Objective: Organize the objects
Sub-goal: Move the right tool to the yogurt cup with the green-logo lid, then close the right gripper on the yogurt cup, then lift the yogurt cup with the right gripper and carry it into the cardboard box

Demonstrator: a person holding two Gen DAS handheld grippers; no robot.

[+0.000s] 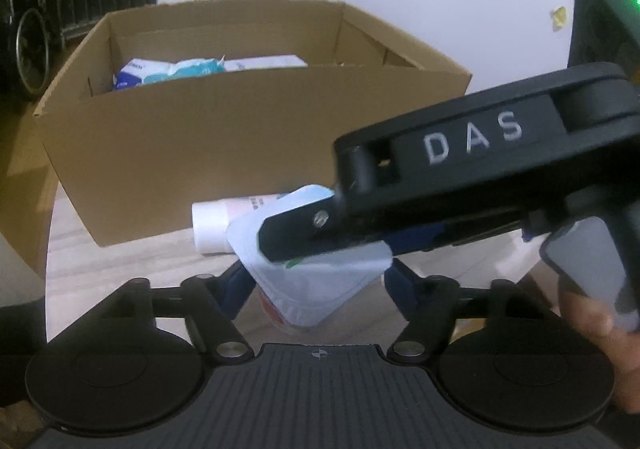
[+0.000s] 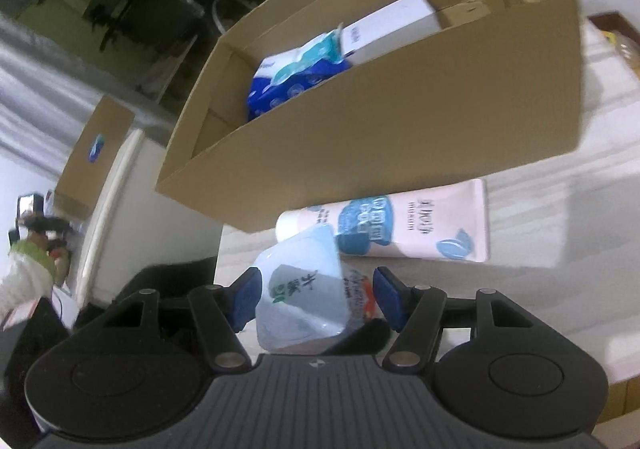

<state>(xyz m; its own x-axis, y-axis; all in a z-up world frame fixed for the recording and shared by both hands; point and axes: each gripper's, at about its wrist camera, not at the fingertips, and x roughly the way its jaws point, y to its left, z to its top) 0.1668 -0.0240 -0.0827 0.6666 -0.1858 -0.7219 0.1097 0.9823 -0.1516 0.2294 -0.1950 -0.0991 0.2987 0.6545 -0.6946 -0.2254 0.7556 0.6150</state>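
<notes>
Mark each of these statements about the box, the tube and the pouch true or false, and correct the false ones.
1. The cardboard box is empty. False: a blue packet and a white carton lie inside it.
2. The pink tube lies on the table outside the box. True.
3. The tube stands upright. False: it lies on its side.
4. A pale pouch sits between the right gripper fingers. True.
5. The box's top is closed. False: it is open.
</notes>
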